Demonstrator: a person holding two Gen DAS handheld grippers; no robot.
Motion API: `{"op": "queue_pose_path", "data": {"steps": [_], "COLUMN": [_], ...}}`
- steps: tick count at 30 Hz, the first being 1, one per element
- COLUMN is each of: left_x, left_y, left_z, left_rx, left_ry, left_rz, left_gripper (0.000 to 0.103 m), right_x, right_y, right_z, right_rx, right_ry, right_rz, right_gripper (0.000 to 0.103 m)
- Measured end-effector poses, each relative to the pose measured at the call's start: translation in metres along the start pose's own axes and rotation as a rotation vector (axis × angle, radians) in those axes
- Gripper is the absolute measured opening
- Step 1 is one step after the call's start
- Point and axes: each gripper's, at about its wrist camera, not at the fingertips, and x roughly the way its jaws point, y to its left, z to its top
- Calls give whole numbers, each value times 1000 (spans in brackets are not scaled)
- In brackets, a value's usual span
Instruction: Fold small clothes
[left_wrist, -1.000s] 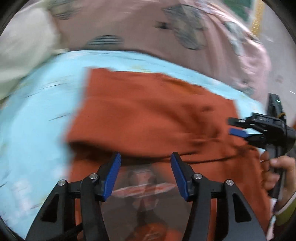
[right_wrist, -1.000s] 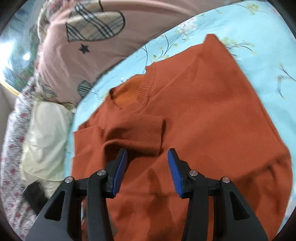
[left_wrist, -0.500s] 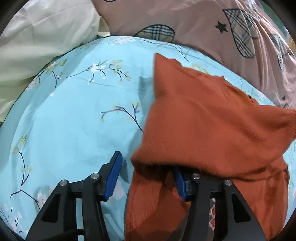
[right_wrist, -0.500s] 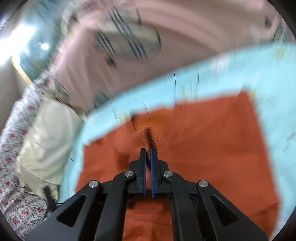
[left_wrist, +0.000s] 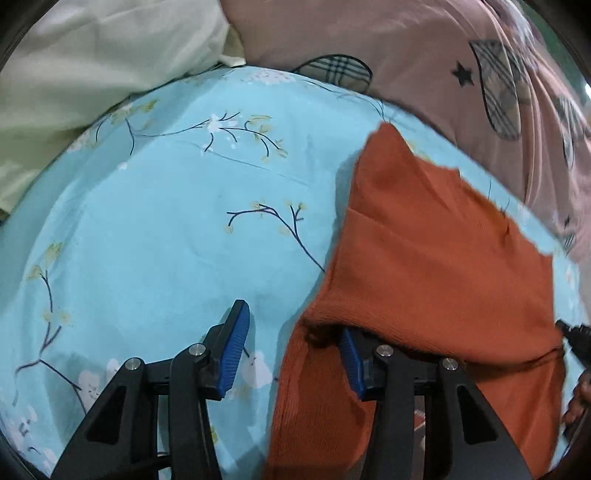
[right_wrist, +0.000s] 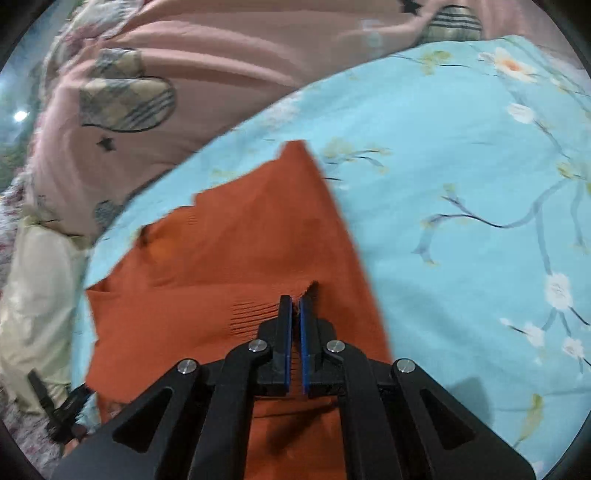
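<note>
— Soft, even indoor light, a bright spot glaring far left in the right wrist view.
— Heavy fisheye bending, dark corners, and motion blur smearing the orange sweater (right_wrist: 236, 258) edges.

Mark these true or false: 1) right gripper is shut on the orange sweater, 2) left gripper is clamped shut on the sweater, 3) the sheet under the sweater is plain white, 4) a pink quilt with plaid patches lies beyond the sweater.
1) True. The right gripper is shut, pinching a fold of the orange sweater.
2) False. The left gripper has been closing but its pads are still apart; a sweater fold drapes over one finger and the other finger is over bare sheet.
3) False. The sheet is light blue with a branch-and-flower print.
4) True. The pink quilt lies past the sweater's far edge.
</note>
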Motion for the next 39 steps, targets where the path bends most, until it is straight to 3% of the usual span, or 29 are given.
{"op": "queue_pose_path", "data": {"steps": [2, 4, 6, 7, 10, 12, 17, 20, 22, 24, 26, 29, 32, 33, 35, 38, 39], "left_x": [-3, -11, -33, -39, -37, -15, 62, 91, 99, 104, 111, 105, 90, 86, 71, 41, 34], "left_y": [0, 3, 12, 16, 13, 0, -30, -37, -38, -47, -54, -58, -36, -29, -15, -20, -27], "left_z": [-1, -3, -1, 4, 35, 59, 99, 117, 132, 144, 148, 147, 148, 148, 141, 116, 105], "left_rx": [24, 45, 34, 25, -5, 11, 35, 29, 12, 45, 77, 141, 89, 67, 25, 52, 76], "left_ry": [11, 50, 40, 25, 20, 44, 154, 164, 112, 59, 51, 5, -22, -12, 13, 14, 22], "left_rz": [-4, -75, -211, -243, -275, -316, -286, -299, -279, -214, -176, -79, 8, 10, -61, -172, -204], "left_gripper": [47, 45, 45, 45, 51, 55, 52, 10, 9, 9, 9, 9, 8, 5, 5, 6, 12], "right_x": [0, -17, -39, -44, -30, -8, 24, 30, 32, 32, 34, 38, 18, 8, -10, -13, -8], "right_y": [1, 5, 16, 22, 44, 52, 52, 52, 60, 66, 71, 68, 51, 47, 48, 57, 61], "right_z": [1, 1, 0, -1, -8, -14, -28, -31, -31, -25, -22, -25, -25, -25, -27, -36, -40], "right_rx": [-42, -63, -74, -81, -107, -102, -60, -73, -86, -96, -107, -148, -123, -108, -100, -125, -137], "right_ry": [8, -43, -82, -89, -10, 54, 142, 173, 174, 160, 161, 140, 67, 38, 7, 55, 81], "right_rz": [-89, -124, -5, 47, 224, 237, 262, 244, 246, 244, 237, 115, 42, 3, 6, 136, 164], "right_gripper": [3, 4, 5, 5, 5, 5, 5, 5, 5, 5, 5, 1, 0, 3, 6, 6, 7]}}
